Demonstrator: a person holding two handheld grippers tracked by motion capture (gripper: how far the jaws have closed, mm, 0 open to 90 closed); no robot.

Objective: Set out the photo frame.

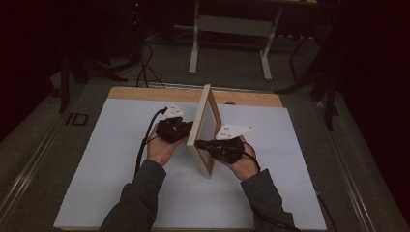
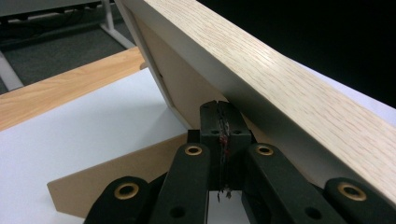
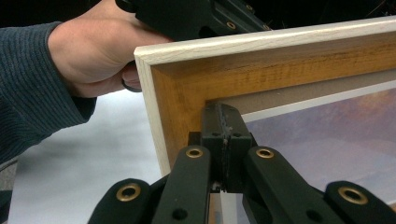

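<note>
A wooden picture frame stood upright on edge near the middle of the white bench, its thin side turned toward us. We held it between the left tongs and the right tongs, one on each face. The frame's far corner reached toward the strip of bare wood along the back edge of the bench; its near corner rested on the white surface between our hands. White surface lay open to the left of the left hand and to the right of the right hand, and more lay between the forearms and the near edge. Beyond the back edge stood the legs of a grey stand on dark floor.

In the left gripper view, the left tongs were fully closed, tips pressed together against the frame's brown backing board, beside the fold-out stand flap. In the right gripper view, the right tongs were likewise closed, tips set against the inner corner of the front moulding. Neither pair gripped anything between its jaws.

The frame had a pale oak-grain outer rim, a darker amber inner band, a white mat and a bluish-purple picture.
</note>
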